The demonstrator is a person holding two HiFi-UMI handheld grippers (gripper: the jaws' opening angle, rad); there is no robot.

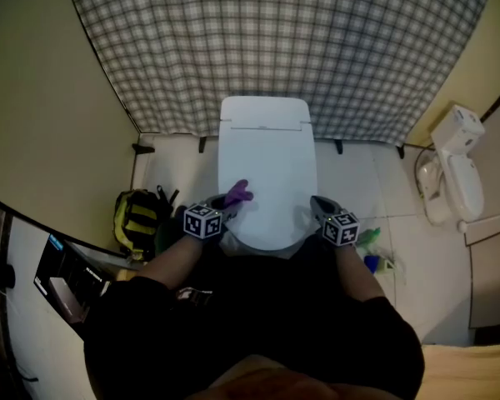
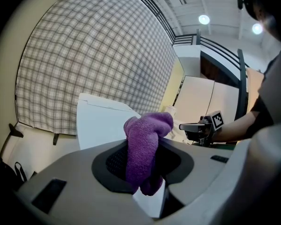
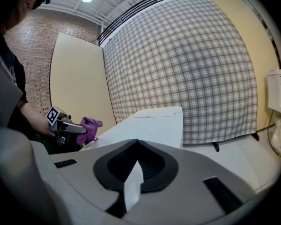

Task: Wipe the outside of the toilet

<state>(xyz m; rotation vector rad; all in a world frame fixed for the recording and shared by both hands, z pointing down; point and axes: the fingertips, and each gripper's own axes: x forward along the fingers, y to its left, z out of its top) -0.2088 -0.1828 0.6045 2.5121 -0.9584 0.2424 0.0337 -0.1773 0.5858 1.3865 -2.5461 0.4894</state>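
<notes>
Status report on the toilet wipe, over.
Left hand-held gripper shut on purple cloth by toilet lid. Right hand-held gripper shut, empty. Nothing in the way.

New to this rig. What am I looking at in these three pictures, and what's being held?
There is no robot here: a person holds a two-jaw gripper in each hand. The head view looks steeply down on a white toilet, lid closed, in front of a checked curtain. The other two pictures come from cameras riding on each gripper, looking along its jaws. The left gripper is shut on a purple cloth at the lid's left side. The right gripper is shut and empty, at the lid's right side. A yellow bag sits on the floor.
</notes>
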